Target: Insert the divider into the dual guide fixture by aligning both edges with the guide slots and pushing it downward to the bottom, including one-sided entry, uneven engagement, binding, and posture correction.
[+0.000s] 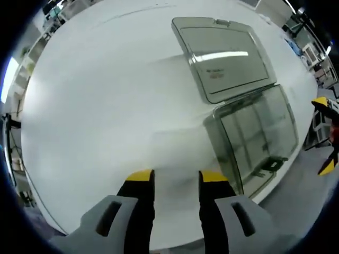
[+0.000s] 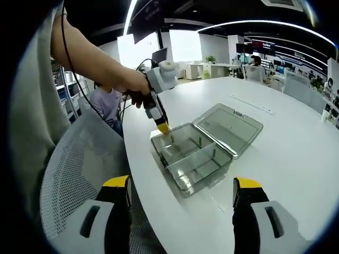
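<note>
Clear box (image 2: 192, 154), hinged lid (image 2: 229, 126) lying open, sits near the tabletop (image 2: 286, 159) edge; divider not clearly discernible. Left claw (image 2: 163, 127), empty, narrow gap, hovers over the box's far-left corner, nearer. Right claw (image 2: 181, 191) wide, empty, well back.

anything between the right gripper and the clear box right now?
Only bare white table. In the right gripper view, the right gripper, jaws wide apart, faces the clear box with nothing lying between them.
</note>
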A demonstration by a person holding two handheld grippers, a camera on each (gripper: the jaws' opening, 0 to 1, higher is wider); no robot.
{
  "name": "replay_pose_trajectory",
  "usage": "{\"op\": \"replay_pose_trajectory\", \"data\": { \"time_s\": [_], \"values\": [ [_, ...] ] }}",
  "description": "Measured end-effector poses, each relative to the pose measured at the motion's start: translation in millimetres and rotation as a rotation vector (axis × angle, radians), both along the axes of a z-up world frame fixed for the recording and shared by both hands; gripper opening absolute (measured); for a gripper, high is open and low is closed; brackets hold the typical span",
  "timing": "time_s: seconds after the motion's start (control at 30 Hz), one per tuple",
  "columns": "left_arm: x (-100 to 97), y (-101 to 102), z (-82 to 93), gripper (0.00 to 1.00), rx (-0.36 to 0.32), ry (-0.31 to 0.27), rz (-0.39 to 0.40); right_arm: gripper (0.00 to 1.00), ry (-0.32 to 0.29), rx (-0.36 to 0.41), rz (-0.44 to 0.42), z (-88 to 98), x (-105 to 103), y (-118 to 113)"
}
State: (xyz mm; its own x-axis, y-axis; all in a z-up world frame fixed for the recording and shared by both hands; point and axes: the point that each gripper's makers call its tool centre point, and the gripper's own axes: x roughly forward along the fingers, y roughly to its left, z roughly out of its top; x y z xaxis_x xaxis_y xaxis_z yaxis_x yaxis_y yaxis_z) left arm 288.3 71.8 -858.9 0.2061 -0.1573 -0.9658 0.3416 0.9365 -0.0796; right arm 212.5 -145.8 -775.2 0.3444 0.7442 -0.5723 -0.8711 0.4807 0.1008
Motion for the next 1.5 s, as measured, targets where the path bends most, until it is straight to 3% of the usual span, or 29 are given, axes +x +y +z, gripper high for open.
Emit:
{"op": "replay_pose_trajectory", "data": {
  "time_s": [0.4,0.9,1.07,1.5],
  "values": [
    [-1.9,2.1,8.8,0.29,-0.087,-0.021,0.018,0.77,0.001,0.007,0.002,2.1,1.0,-0.6],
    [-9.9,-5.2,28.9,0.29,-0.23,-0.051,0.051,0.77,0.043,0.076,0.014,8.2,-0.2,4.6],
    [-13.6,-15.9,41.3,0.29,-0.292,-0.06,0.043,0.77,0.05,0.084,0.021,8.0,-1.1,6.2],
    [-18.7,-42.5,71.5,0.29,-0.451,-0.089,0.045,0.77,0.087,0.201,0.0,26.9,13.4,8.2]
  ]
}}
